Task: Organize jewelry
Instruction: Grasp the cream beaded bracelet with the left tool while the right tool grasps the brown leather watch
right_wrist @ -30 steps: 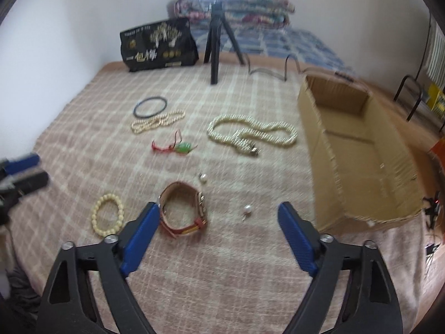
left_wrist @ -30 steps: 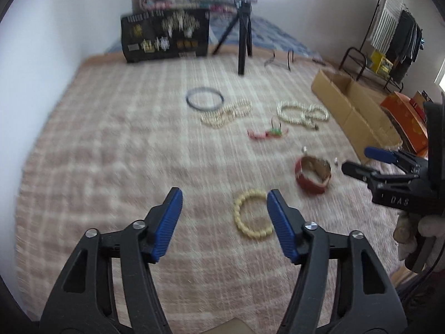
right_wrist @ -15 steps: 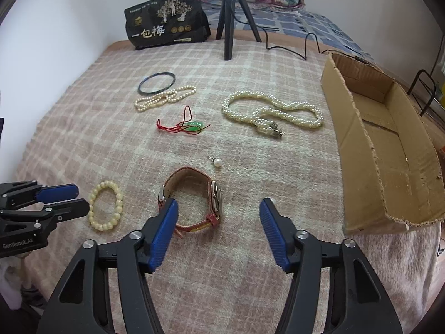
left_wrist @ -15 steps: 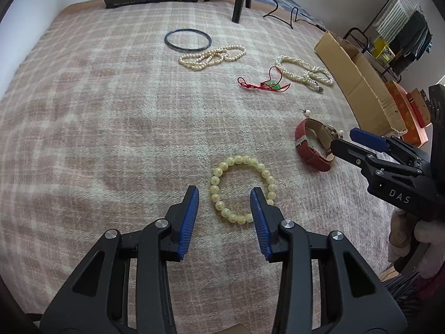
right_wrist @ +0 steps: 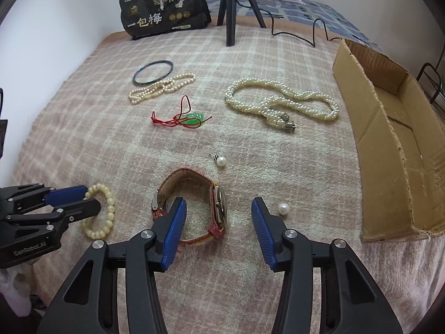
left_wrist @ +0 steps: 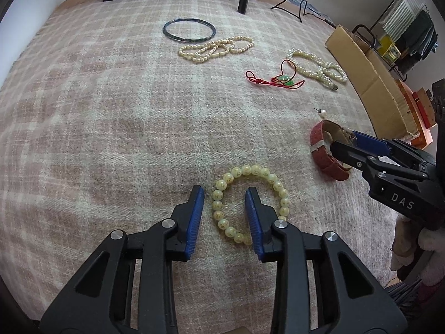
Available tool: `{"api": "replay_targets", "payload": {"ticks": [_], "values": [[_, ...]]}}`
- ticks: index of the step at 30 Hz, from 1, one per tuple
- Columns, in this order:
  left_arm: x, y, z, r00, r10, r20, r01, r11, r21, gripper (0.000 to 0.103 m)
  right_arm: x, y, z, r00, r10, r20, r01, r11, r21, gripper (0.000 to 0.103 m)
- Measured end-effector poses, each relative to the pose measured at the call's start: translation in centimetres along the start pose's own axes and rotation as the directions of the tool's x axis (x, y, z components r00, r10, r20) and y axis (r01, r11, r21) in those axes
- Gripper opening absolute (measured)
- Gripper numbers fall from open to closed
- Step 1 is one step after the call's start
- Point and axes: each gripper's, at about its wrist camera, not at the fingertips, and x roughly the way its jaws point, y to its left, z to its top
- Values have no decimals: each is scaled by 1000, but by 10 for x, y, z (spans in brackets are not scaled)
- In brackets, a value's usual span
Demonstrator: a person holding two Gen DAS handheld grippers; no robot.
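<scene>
A cream bead bracelet (left_wrist: 274, 184) lies on the plaid blanket. My left gripper (left_wrist: 224, 194) is open and low over it, its jaws astride the bracelet's left arc. It also shows in the right wrist view (right_wrist: 109, 198). A red-strap watch (right_wrist: 192, 179) lies just right of it. My right gripper (right_wrist: 219, 206) is open, its jaws astride the watch's case side. From the left wrist view, the right gripper (left_wrist: 343, 142) reaches the watch (left_wrist: 322, 150).
Farther back lie a dark bangle (right_wrist: 153, 71), a small pearl strand (right_wrist: 162, 87), a red cord with green pendant (right_wrist: 183, 117), a twisted pearl necklace (right_wrist: 281, 103) and two pearl earrings (right_wrist: 221, 161) (right_wrist: 284, 209). An open cardboard box (right_wrist: 395, 139) stands at the right. A tripod (right_wrist: 229, 8) stands behind.
Both grippers have moved forward and down and narrowed. The left now straddles the bead bracelet's arc; the right now straddles the watch.
</scene>
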Motion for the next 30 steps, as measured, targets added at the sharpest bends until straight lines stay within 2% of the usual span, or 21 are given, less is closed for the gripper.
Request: {"api": "replay_targets", "payload": {"ticks": [5, 9, 13, 17, 30], "values": [[3, -2, 2, 1000, 14, 6, -14, 1000, 4, 24, 5, 0, 0, 1000, -6, -9, 6, 1000, -3, 41], [4, -2, 2, 1000, 16, 13, -15, 1000, -4, 7, 5, 4, 1, 1000, -25, -12, 25, 999, -24, 39], [3, -3, 3, 1000, 11, 20, -11, 1000, 0, 6, 6, 9, -1, 1000, -17, -16, 16, 999, -50, 22], [-3, 0, 2, 1000, -11, 30, 11, 1000, -19, 5, 4, 9, -2, 999, -35, -8, 34, 998, -55, 11], [-44, -8, -1, 990, -14, 140, 11, 1000, 21, 5, -16, 9, 0, 998, -26, 55, 28, 999, -45, 11]]}}
